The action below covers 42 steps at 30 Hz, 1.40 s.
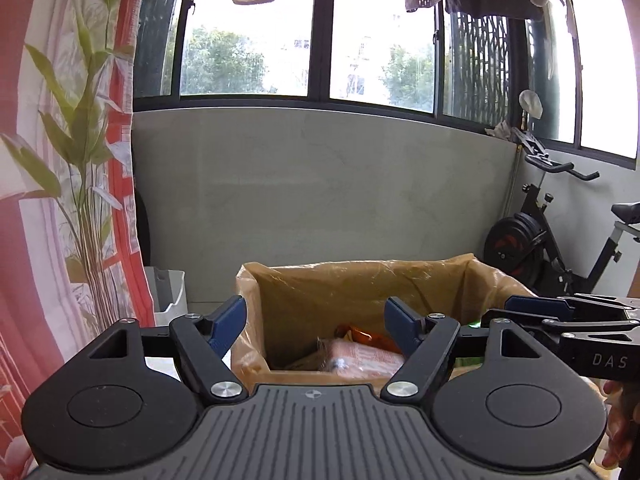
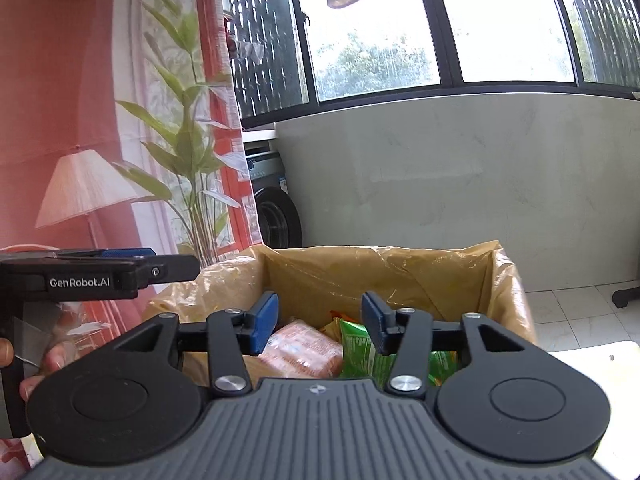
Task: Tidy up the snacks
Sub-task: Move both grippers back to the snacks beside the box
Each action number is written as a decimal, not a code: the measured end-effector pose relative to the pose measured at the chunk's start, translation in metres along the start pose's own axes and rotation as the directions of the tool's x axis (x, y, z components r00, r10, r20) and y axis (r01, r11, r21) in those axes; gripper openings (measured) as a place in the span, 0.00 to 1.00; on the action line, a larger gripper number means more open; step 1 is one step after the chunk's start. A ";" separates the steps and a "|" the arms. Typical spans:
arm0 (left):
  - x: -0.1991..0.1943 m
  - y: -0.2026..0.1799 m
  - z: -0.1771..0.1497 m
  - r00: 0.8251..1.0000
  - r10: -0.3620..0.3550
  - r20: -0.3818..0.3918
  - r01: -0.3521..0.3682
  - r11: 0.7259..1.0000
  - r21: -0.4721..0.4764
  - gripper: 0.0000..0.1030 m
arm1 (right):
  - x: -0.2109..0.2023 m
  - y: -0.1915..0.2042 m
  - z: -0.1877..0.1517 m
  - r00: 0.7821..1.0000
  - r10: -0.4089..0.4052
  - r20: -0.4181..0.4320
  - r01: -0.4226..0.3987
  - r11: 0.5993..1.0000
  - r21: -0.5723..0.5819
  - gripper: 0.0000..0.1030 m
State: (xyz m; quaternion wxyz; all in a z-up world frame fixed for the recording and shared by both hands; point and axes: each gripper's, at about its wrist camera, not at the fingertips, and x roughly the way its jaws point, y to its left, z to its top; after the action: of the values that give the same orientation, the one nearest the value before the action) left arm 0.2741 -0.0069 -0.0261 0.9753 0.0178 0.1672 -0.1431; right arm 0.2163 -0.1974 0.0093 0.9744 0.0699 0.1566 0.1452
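Note:
A cardboard box (image 1: 360,280) lined with a yellowish plastic bag stands ahead of both grippers; it also shows in the right wrist view (image 2: 400,272). Inside lie an orange-pink snack pack (image 1: 360,360), also in the right wrist view (image 2: 304,348), an orange packet (image 1: 360,334) and a green packet (image 2: 358,350). My left gripper (image 1: 316,326) is open and empty above the box's near edge. My right gripper (image 2: 320,320) is open and empty over the box. The left gripper shows side-on at the left of the right wrist view (image 2: 120,264), the right one at the right of the left wrist view (image 1: 560,308).
A grey low wall (image 1: 320,200) under windows stands behind the box. An exercise bike (image 1: 560,232) is at the right. A white bin (image 1: 170,292) and a printed curtain (image 1: 60,200) are at the left. A washing machine (image 2: 272,208) stands by the curtain. Laundry hangs overhead.

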 end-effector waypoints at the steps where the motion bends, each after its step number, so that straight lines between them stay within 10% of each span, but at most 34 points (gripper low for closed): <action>1: -0.006 -0.001 -0.003 1.000 -0.009 0.003 0.009 1.000 -0.005 0.75 | -0.006 0.001 -0.001 1.000 0.000 0.006 0.000 1.000 0.000 0.48; 14: -0.046 -0.015 -0.073 0.999 -0.033 -0.040 0.030 0.996 -0.087 0.75 | -0.077 -0.003 -0.063 0.999 -0.023 0.035 0.023 1.000 -0.005 0.48; 30: -0.036 -0.031 -0.162 0.978 -0.012 -0.210 -0.009 0.995 -0.096 0.60 | -0.073 -0.007 -0.189 0.947 -0.072 -0.312 0.079 0.997 0.011 0.48; 42: -0.032 -0.033 -0.180 0.964 -0.044 -0.261 0.017 0.994 -0.106 0.56 | -0.064 -0.015 -0.206 0.924 -0.068 -0.377 0.099 0.993 0.065 0.59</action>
State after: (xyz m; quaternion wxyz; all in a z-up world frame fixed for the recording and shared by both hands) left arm 0.1778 -0.0153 -0.1845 0.9418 -0.0161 0.3027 -0.1455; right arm 0.0953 -0.2126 -0.1690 0.9282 0.0743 0.3483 0.1077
